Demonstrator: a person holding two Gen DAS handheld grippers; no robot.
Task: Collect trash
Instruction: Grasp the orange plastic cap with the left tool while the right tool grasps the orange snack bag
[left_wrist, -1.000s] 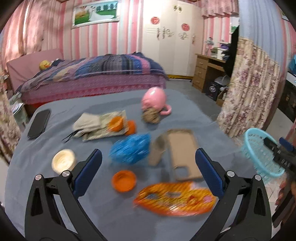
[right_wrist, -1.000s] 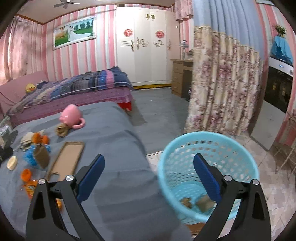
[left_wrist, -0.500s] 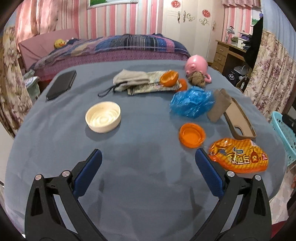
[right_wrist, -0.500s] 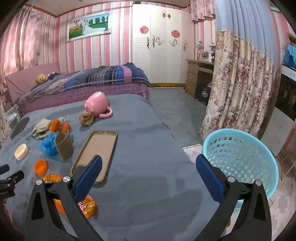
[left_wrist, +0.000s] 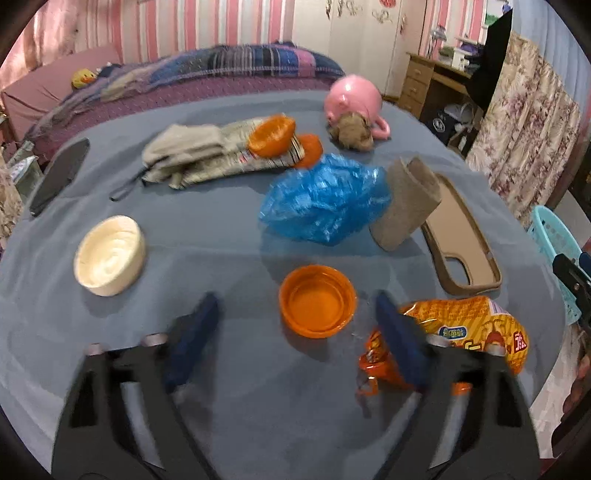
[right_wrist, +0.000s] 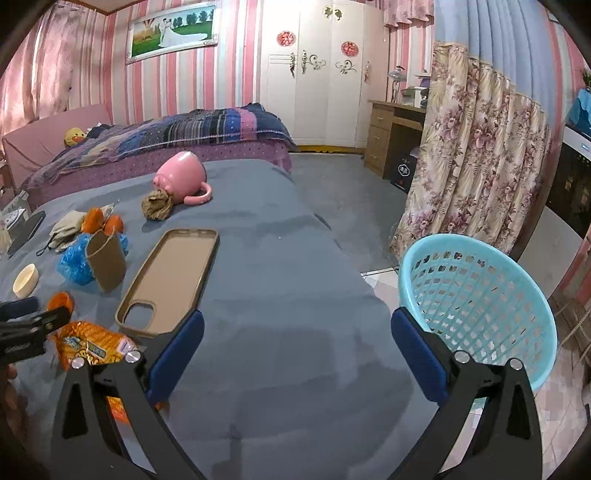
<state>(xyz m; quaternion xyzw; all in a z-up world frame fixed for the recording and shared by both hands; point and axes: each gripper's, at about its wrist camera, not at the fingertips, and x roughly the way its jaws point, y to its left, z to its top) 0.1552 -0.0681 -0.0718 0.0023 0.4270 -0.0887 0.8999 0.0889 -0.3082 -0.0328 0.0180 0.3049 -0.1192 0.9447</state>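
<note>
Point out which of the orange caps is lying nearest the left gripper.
The orange cap lying open side up, just ahead of the left gripper. The other two orange caps sit far back on the beige cloth.

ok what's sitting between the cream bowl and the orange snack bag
In the left wrist view, the orange lid lies between the cream bowl and the snack bag.

Grey-blue table w/ orange lid, snack bag, phone case.
</note>
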